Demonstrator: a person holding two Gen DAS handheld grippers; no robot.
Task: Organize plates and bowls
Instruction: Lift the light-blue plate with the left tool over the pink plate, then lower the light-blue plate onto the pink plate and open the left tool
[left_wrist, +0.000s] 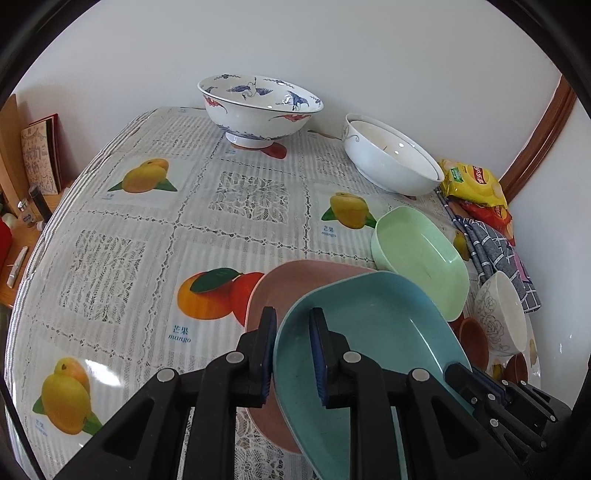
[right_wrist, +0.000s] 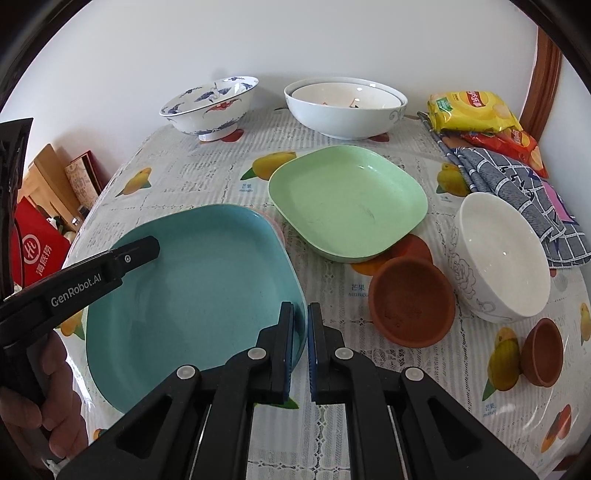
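Three plates on the table (right_wrist: 207, 173): one blue plate (right_wrist: 199, 288), one pink plate (left_wrist: 291, 288) under it, one green plate (right_wrist: 349, 201) just behind and to the right.

My left gripper (left_wrist: 293, 356) straddles the near left rim of the blue plate, one finger inside the dish, the other outside over the pink one; jaws stand slightly apart and I can't tell if they actually pinch the rim. In the left wrist view the blue plate sits tilted across the pink plate, overlapping most of it.

My right gripper (right_wrist: 300, 350) has its fingers nearly together at the blue plate's right rim, one pad over the plate edge, the other outside it; can't tell whether they're clamped on it.

Bowls: one blue-and-red patterned bowl (right_wrist: 210, 107) at the back left, two white bowls nested (right_wrist: 345, 107) at the back right, one white flower-patterned bowl (right_wrist: 498, 258) tipped toward me on the right. Two small brown clay dishes (right_wrist: 412, 301) near it, the smaller one (right_wrist: 543, 350) lying on its side.

Two snack bags (right_wrist: 472, 110), one yellow, one red, at the far right corner, with one checked cloth (right_wrist: 517, 192) beside them.
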